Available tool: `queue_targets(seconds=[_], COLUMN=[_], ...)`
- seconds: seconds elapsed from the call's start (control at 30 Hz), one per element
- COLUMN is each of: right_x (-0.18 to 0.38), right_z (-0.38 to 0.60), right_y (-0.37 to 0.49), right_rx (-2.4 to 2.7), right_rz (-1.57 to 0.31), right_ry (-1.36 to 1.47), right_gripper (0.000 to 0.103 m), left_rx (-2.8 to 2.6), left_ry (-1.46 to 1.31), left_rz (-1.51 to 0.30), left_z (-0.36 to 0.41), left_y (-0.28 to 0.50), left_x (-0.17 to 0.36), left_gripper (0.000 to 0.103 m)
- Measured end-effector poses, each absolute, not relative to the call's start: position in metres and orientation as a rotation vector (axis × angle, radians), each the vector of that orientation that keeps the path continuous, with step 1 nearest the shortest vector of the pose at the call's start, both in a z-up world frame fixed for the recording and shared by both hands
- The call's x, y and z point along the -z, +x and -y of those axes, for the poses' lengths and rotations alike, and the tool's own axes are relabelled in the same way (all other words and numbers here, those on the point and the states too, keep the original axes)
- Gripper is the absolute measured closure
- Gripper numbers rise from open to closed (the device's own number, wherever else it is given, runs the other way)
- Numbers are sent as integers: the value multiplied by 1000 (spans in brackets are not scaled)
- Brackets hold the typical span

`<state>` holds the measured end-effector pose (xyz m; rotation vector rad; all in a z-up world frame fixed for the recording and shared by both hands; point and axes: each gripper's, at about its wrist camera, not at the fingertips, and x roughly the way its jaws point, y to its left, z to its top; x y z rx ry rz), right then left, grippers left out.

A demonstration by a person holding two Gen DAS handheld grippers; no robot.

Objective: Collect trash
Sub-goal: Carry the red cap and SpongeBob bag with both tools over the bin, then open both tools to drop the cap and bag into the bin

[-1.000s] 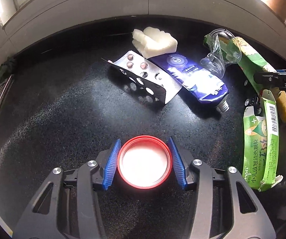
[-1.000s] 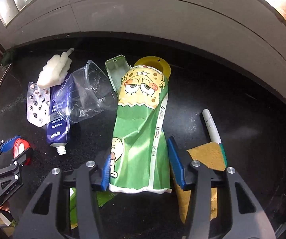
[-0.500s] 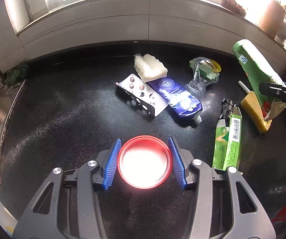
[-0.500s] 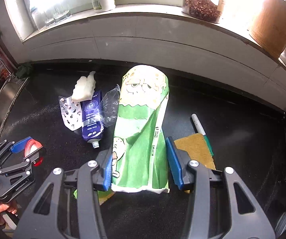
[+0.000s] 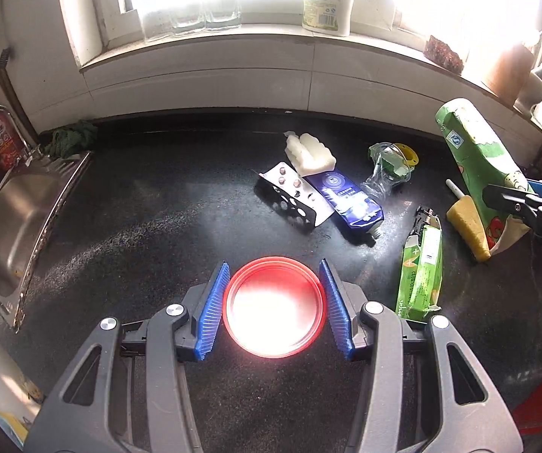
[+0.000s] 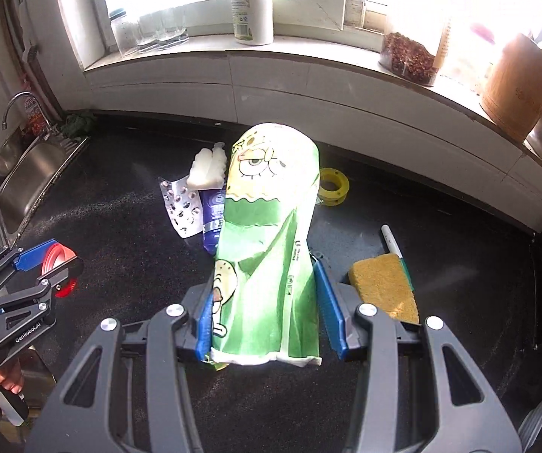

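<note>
Trash is now in both grippers and off the worktop: compared with a moment ago, when the views sat low over the litter, both cameras have risen and tipped back, so the window sill and the sink at the worktop's left edge have come into view. I read this as two pieces picked and on their way to wherever the waste goes; no bin shows in either view. The red lid sits squarely between the blue pads of the left gripper, its rim touching both, so those jaws are clenched on it, with its open face to the camera. The green cartoon wrapper stands upright between the pads of the right gripper, pinched near its lower end, its printed top leaning away toward the back wall; those jaws are grasping it too. Left behind near the back edge of the worktop lie the blister pack, the blue tube touching it, the white foam piece, the crushed clear cup and the yellow ring; nearer the right edge lie the green carton, the sponge and the marker just beside it.
</note>
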<state>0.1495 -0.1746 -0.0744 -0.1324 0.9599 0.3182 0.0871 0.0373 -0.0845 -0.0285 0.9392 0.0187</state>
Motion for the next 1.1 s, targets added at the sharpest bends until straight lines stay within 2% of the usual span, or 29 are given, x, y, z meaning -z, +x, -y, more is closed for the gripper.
queue_targets(seconds=[0.23, 0.47, 0.83, 1.1], right_x=[70, 77, 129, 222], right_z=[68, -67, -214, -274], right_y=[109, 33, -97, -144], right_rx=[-584, -943, -1297, -1324], right_rz=[-944, -966, -1053, -1145], right_ry=[-207, -312, -496, -643], right_gripper=[56, 56, 56, 56], left_rx=[-214, -495, -748, -741], left_ry=[-139, -244, -449, -542], left_rz=[-909, -937, -1007, -1023], left_z=[-115, -200, -286, -322], left_y=[9, -102, -242, -271], left_x=[66, 80, 162, 244], left_gripper=[55, 55, 55, 55])
